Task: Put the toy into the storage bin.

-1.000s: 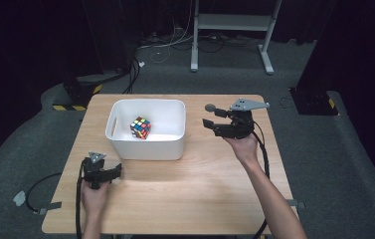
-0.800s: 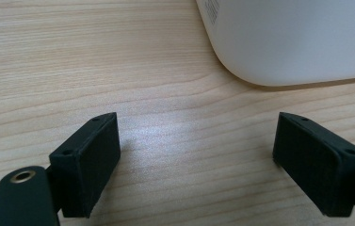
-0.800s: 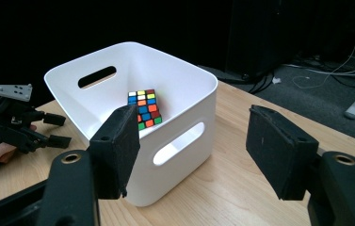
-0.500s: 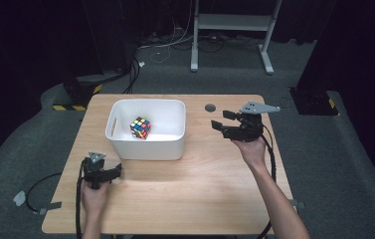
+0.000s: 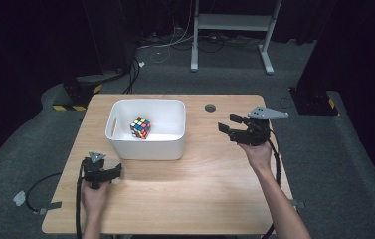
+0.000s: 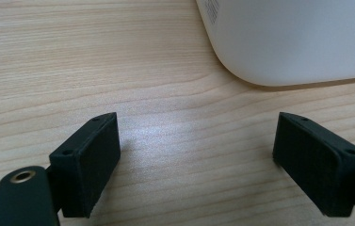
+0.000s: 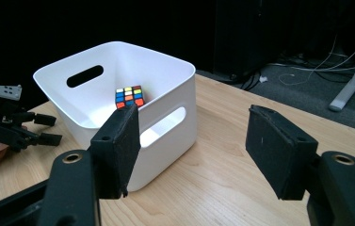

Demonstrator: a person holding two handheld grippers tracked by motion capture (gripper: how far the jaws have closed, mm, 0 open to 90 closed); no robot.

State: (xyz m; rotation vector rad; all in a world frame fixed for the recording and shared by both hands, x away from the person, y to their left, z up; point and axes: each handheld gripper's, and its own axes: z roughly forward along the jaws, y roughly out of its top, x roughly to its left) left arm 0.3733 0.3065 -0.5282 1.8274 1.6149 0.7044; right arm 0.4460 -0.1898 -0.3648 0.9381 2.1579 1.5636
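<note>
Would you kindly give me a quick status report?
Both grippers open, empty: left gripper, right gripper. Cube inside white bin. Nothing obstructing.

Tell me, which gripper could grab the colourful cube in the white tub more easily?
Probably the right gripper: open and raised beside the tub, facing the cube. The left gripper rests on the table below the tub's wall.

Multicoloured puzzle cube [image 5: 140,127] inside white bin [image 5: 170,147]

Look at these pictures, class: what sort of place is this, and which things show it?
Probably a lab or studio set up for recording handling tasks: dark curtains around a lone wooden table, loose cables on grey carpet, a metal stand behind, and a white bin holding a puzzle cube.
</note>
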